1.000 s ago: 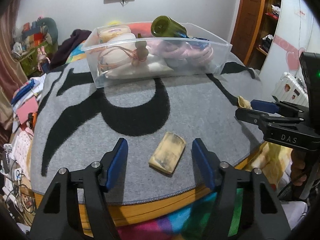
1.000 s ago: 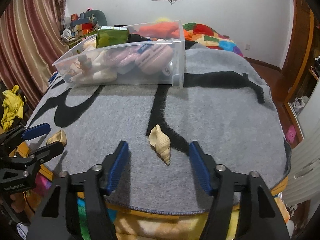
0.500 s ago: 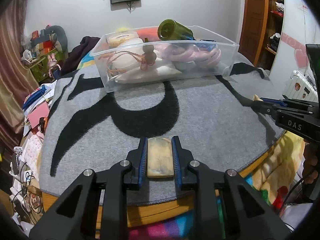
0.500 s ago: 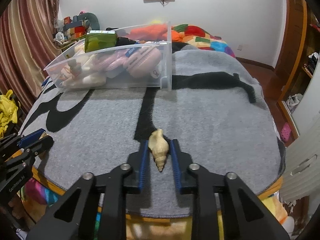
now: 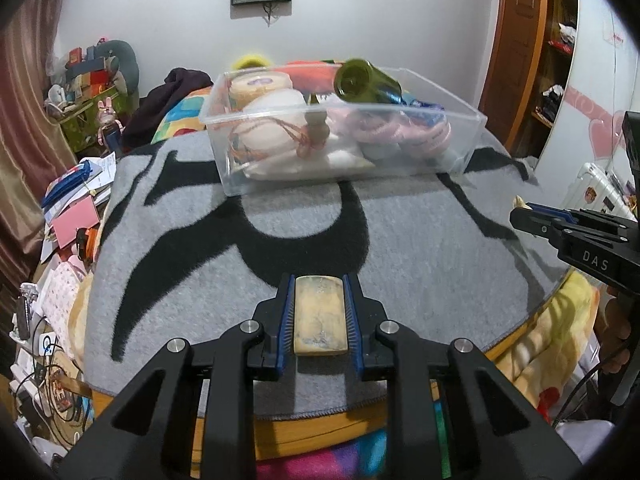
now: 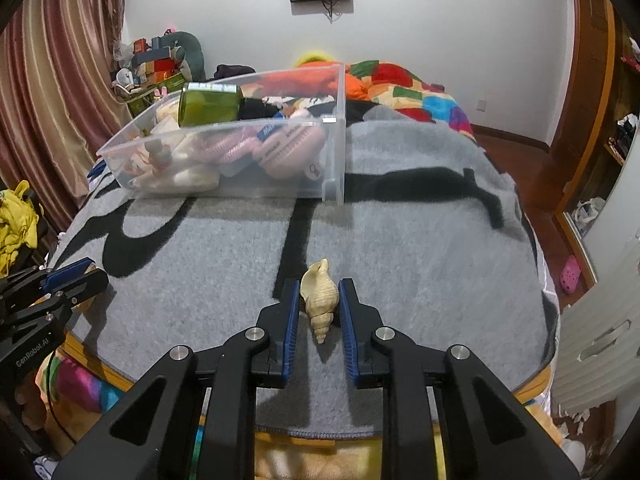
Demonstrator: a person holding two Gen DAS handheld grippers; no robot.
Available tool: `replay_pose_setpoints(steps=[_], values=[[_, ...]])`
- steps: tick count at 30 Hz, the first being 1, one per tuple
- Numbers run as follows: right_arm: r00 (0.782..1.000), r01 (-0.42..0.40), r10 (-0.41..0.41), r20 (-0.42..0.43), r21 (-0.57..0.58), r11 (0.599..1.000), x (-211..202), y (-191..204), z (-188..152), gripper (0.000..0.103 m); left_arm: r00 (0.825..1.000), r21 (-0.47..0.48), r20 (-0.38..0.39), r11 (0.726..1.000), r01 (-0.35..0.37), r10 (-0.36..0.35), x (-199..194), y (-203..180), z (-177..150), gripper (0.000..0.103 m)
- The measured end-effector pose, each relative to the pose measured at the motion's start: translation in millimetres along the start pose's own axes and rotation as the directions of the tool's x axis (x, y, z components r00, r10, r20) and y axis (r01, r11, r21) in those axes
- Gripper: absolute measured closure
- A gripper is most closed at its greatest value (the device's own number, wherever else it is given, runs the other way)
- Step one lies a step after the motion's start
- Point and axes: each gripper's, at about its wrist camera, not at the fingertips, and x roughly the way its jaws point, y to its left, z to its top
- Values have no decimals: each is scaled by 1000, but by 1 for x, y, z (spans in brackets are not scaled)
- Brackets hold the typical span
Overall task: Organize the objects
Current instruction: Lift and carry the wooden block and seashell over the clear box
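Step in hand: With both grippers clamped on their pieces, the pick-up looks done and the carry to the bin comes next, as I judge it.
Left gripper (image 5: 319,320): clenched on a flat yellowish block (image 5: 319,322); the blue pads press its two long sides.
Block, place: near the front edge of the grey rug (image 5: 420,264), at 6 o'clock in the left view; whether it is lifted clear of the rug I cannot tell.
Block, axis: long axis runs 6 to 12 o'clock, in line with the fingers, broad face up.
Right gripper (image 6: 319,312): closed around a pale spiral shell (image 6: 319,300), pads against its widest part.
Shell, place: near the front edge of the rug, at 6 o'clock in the right view.
Shell, axis: long axis 6 to 12 o'clock; the pointed tip faces 6, toward the camera, the wide mouth end faces 12 and sticks out past the pads.
Bin (image 5: 464,120): clear plastic, at 12 o'clock, well apart from both grippers, already crowded, with a green bottle (image 5: 366,82) lying across the top.
Next move calls for: a lift, a forward reach over the near wall, and a drop where a gap remains; the rounded shell may slip in the pads.
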Motion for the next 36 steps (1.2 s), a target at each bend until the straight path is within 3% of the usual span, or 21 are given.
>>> replay_pose_setpoints(steps=[18, 36], values=[[995, 12, -5, 102, -71, 997, -22, 11, 39, 85, 991, -10, 131, 1000, -27, 28, -17, 11, 47, 80], [982, 14, 2, 188, -87, 996, -26, 11, 79, 85, 977, -34, 211, 999, 0, 7, -14, 23, 99, 80]])
